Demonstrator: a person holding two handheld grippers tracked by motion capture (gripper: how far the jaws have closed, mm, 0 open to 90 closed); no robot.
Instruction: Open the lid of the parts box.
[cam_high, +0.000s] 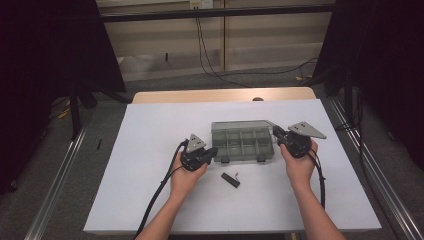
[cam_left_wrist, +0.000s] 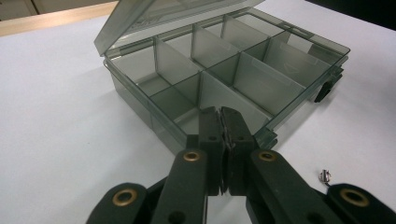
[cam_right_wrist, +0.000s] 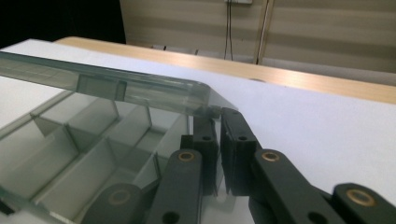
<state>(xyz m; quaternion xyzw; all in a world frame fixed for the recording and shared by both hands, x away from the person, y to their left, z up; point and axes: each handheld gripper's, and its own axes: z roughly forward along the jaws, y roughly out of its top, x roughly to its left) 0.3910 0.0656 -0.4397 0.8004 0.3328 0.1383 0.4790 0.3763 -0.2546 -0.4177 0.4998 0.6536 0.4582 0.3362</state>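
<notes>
A smoky clear compartment box (cam_high: 242, 145) sits mid-table, its dividers bare in the left gripper view (cam_left_wrist: 210, 70). Its lid (cam_left_wrist: 140, 18) is hinged at the far side and stands partly raised. My left gripper (cam_high: 214, 152) is at the box's left front corner, and its jaws (cam_left_wrist: 219, 112) are shut on the near wall. My right gripper (cam_high: 276, 131) is at the box's right far corner. In the right gripper view its jaws (cam_right_wrist: 218, 114) are shut on the corner of the lid (cam_right_wrist: 116, 86), holding it off the box.
A small black part (cam_high: 230, 179) lies on the white table sheet (cam_high: 150, 150) just in front of the box, between my hands. Black latches hang on the box's front (cam_left_wrist: 327, 88). The wooden table edge (cam_high: 200, 95) runs along the back.
</notes>
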